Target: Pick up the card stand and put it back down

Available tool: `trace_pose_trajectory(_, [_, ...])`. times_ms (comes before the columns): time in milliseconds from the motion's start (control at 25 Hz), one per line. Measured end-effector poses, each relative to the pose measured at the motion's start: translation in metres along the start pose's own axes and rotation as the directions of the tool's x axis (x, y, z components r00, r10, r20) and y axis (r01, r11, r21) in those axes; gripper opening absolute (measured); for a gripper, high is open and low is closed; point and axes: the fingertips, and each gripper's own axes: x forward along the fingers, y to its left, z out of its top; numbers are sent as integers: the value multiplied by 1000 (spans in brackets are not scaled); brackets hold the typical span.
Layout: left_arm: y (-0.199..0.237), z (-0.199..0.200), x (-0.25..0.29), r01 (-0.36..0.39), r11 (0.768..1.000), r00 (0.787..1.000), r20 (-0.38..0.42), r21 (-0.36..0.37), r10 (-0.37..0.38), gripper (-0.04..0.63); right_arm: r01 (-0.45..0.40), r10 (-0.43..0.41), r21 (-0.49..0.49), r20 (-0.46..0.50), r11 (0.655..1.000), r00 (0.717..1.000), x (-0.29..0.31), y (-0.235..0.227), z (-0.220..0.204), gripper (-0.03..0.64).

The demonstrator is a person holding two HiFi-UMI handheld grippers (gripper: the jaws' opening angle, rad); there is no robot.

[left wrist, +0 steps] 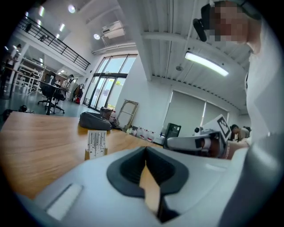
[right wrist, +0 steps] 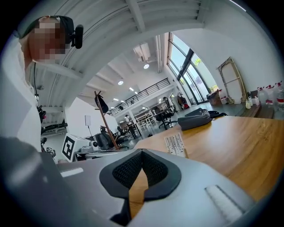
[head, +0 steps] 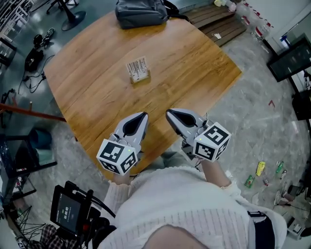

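Note:
The card stand [head: 138, 70], a small wooden base with white printed cards upright in it, sits on the round wooden table [head: 97, 92] well beyond both grippers. It also shows in the left gripper view [left wrist: 96, 145] and the right gripper view [right wrist: 175, 144]. My left gripper [head: 144, 115] rests near the table's front edge with its jaws shut and nothing between them. My right gripper [head: 168, 114] lies beside it, pointing toward the stand, jaws shut and empty too.
A grey bag [head: 142, 12] lies at the table's far edge. Office chairs and cables stand on the floor at the left; a wooden pallet [head: 218, 22] is at the back right. A tablet on a stand [head: 68, 212] is by my left side.

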Motion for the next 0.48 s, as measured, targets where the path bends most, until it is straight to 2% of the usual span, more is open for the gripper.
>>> trace_pose_trajectory(200, [8, 3, 5, 26, 1000, 1000, 1, 7, -26, 9, -11, 11, 6, -20, 1000, 1000, 13, -4, 1, -6])
trace_pose_trajectory(480, [29, 4, 11, 24, 1000, 1000, -16, 0, -24, 9, 6, -5, 23, -36, 1000, 999, 26, -12, 4, -6])
